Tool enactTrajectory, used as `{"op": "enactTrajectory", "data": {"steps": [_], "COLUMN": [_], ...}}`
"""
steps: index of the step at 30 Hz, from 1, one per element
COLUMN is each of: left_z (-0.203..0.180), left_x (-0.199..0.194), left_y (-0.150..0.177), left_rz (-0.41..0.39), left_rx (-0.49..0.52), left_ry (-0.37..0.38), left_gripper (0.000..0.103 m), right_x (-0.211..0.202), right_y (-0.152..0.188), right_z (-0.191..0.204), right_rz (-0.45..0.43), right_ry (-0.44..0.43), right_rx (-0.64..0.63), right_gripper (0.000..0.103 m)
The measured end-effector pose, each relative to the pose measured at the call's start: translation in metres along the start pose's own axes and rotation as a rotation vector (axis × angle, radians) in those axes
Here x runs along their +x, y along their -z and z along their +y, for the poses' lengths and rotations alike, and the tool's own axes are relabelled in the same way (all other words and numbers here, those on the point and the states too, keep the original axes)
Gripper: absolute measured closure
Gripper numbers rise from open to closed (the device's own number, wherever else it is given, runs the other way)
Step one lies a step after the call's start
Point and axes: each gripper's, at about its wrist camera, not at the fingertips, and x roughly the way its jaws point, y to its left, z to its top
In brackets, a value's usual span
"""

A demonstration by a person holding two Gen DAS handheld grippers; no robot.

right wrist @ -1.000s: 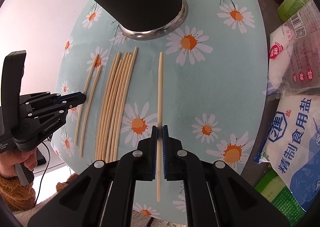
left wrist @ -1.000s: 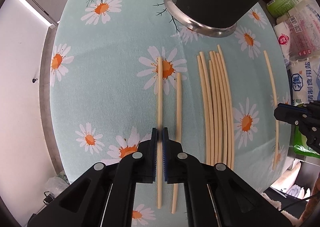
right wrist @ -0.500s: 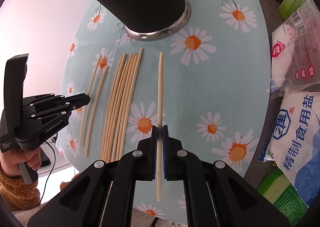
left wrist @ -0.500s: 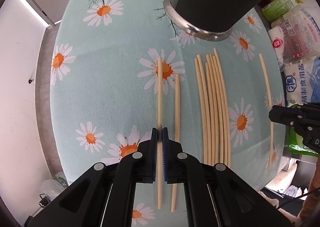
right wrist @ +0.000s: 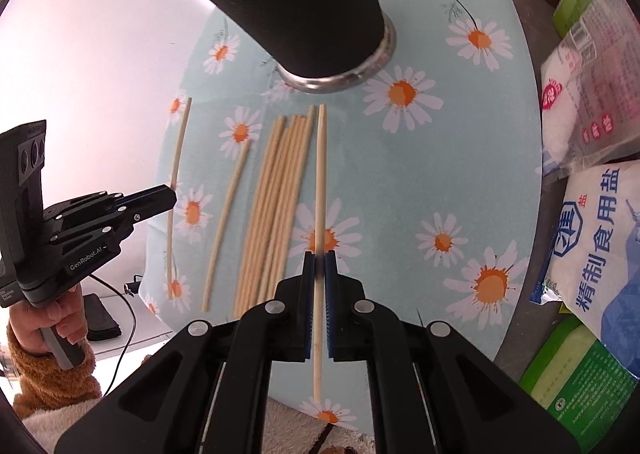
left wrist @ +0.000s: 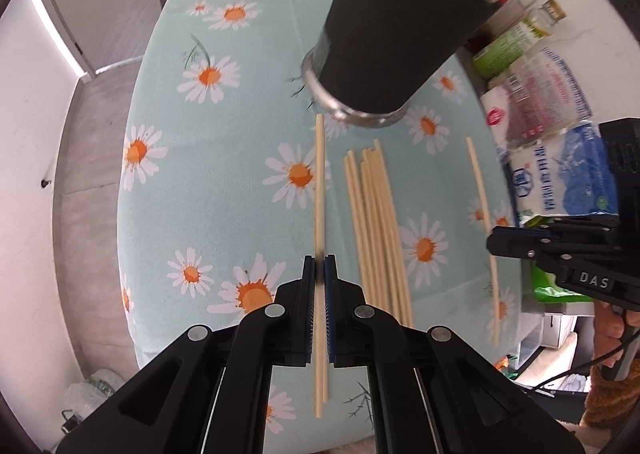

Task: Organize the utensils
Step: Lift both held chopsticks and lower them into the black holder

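A: Biggest first? Daisy tablecloth is covering the table, black cup is standing at the far side, salt bags are lying at the right edge.

B: Grippers?

A: Left gripper is clamping one chopstick pointing toward the cup. Right gripper is pinching another chopstick.

B: The rest?

A: Chopstick bundle is lying on the cloth between them, a loose chopstick just left of it.

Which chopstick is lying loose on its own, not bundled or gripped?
The lone chopstick just left of the bundle; every other one is bundled or clamped in jaws.
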Motion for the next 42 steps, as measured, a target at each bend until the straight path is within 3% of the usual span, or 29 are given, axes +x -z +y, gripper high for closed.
{"op": "enactTrajectory", "data": {"steps": [5,13,20,26,33,42], "left_z": [-0.018,-0.037,-0.043,-0.051,-0.052,-0.038], "left_x": [-0.040,-0.088,-0.112,-0.134,-0.146,-0.135], "left_y": [-0.012,-0.035,-0.060,-0.085,-0.099,-0.122], "left_rz": [-0.109,-0.296,-0.419,-0.587,-0.789,-0.865], "left_rx": [0.051,0.139,0.183,0.252,0.289,0.255], "left_ry": [0.059,0.060,0.114,0.188,0.226,0.307], "left_gripper": [0.099,0.099,0.099,0.099,0.099,0.099], "right_x": [-0.032,-0.078,-0.113,-0.135,-0.161,-0.176], "right_y": [-0.004,-0.024,-0.048,-0.071,-0.093,-0.110], "right_z": [0.023,0.053,0.063,0.068,0.071,0.066], "right_rz": [-0.115,-0.303,-0.478,-0.628,-0.800,-0.937], "right_ry": [-0.005,-0.048,-0.059,-0.112,-0.076,-0.058], "right_rx": [-0.071,-0.129,-0.140,-0.178,-0.225,-0.239], "right_gripper": [0.097,0.097,0.097,0.097,0.097,0.097]}}
